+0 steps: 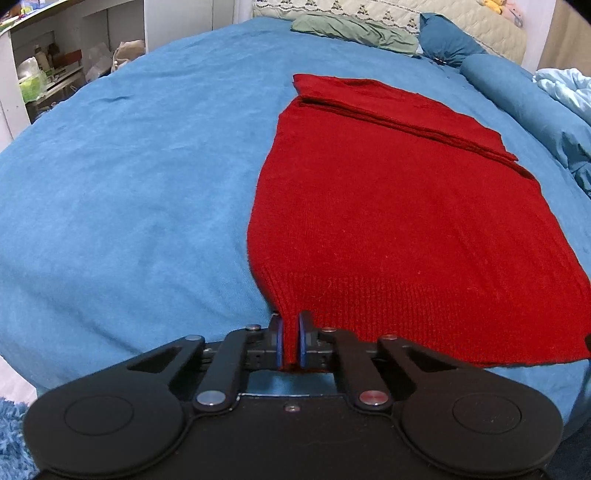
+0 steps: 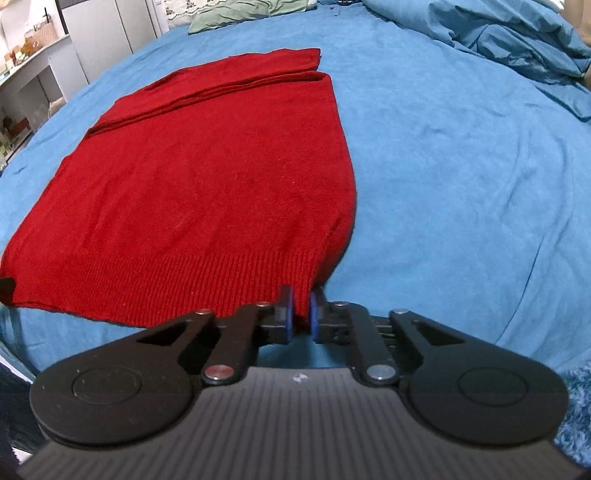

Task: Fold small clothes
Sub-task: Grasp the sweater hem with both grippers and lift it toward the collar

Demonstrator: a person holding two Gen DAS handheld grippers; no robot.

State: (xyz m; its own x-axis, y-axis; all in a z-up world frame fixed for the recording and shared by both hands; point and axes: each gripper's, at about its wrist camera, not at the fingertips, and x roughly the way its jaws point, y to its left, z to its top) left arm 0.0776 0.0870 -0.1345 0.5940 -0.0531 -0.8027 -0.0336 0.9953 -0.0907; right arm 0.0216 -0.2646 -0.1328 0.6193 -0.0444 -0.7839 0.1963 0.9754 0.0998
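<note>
A red knitted sweater (image 1: 399, 206) lies flat on the blue bed sheet (image 1: 129, 192), its sleeves folded across the far end and its ribbed hem nearest me. My left gripper (image 1: 291, 341) is shut on the hem's left corner, red knit pinched between its blue pads. In the right wrist view the same sweater (image 2: 207, 177) spreads out to the left, and my right gripper (image 2: 302, 314) is shut on the hem's right corner. A dark bit of the other gripper shows at the hem's far corner in each view.
A green garment (image 1: 354, 31) lies crumpled at the head of the bed beside a blue pillow (image 1: 447, 37). A rumpled blue duvet (image 2: 517, 48) is heaped at the right. White shelves (image 1: 44, 70) stand beyond the bed's left side. A shaggy blue rug (image 2: 576, 417) lies below.
</note>
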